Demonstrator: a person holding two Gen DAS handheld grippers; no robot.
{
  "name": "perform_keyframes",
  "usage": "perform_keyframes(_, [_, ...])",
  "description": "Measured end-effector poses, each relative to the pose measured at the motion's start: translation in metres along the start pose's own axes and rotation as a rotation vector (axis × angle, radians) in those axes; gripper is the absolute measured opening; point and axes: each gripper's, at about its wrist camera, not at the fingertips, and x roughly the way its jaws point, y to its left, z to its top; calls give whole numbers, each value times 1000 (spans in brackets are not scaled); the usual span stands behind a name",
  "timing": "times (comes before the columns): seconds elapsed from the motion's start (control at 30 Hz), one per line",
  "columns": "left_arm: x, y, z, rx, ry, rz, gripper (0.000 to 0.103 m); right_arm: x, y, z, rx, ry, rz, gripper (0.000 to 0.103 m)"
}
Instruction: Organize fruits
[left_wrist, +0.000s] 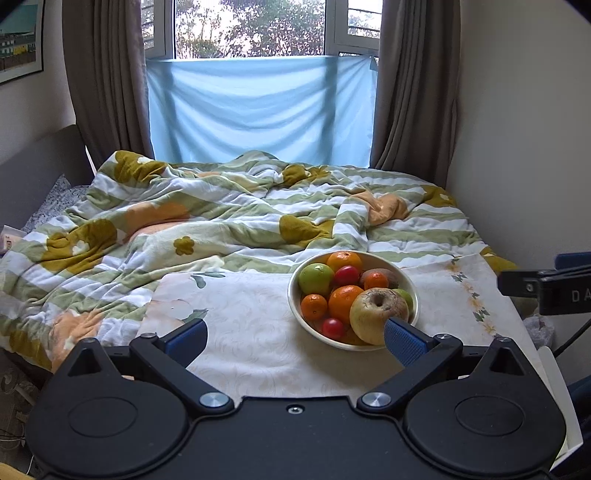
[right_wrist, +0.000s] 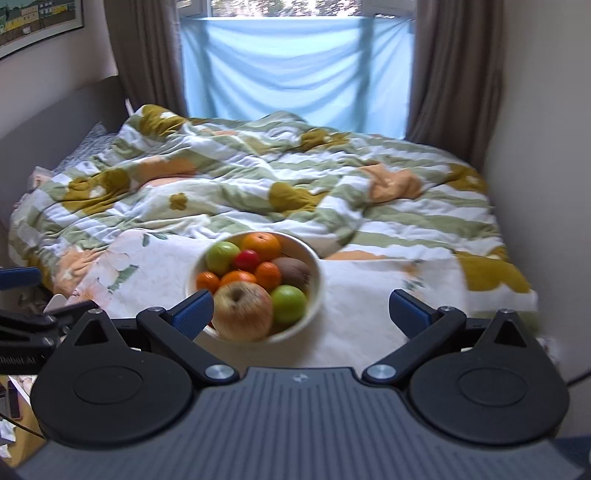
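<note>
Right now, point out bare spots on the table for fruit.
Bare tablecloth lies between the bowl and the quilt, and a patch right of the bowl. The bowl itself is crowded, the big apple heaped on top.

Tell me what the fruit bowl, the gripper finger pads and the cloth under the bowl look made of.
Bowl: smooth cream wall with a soft sheen, probably glazed ceramic or melamine; the look leaves it open.
Finger pads on the left gripper: blue, matte, finely ribbed, likely rubber.
Cloth: pale with a faint embossed pattern and printed flowers, probably vinyl or woven fabric.
</note>
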Motion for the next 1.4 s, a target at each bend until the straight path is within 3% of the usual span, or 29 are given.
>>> perform_keyframes(0.23, [-26,-1,-14,-7,-18,7,103,-40,-8,-31,35,10,-87,103])
perform_keyframes(0.57, [-41,-3,-30,-10,-29,21,103,-58,-8,-57,74,36,-101,103])
perform_keyframes(1.4, [-41,1,-32,-5,-31,26,103,-57,-6,-62,99,53,-105,103])
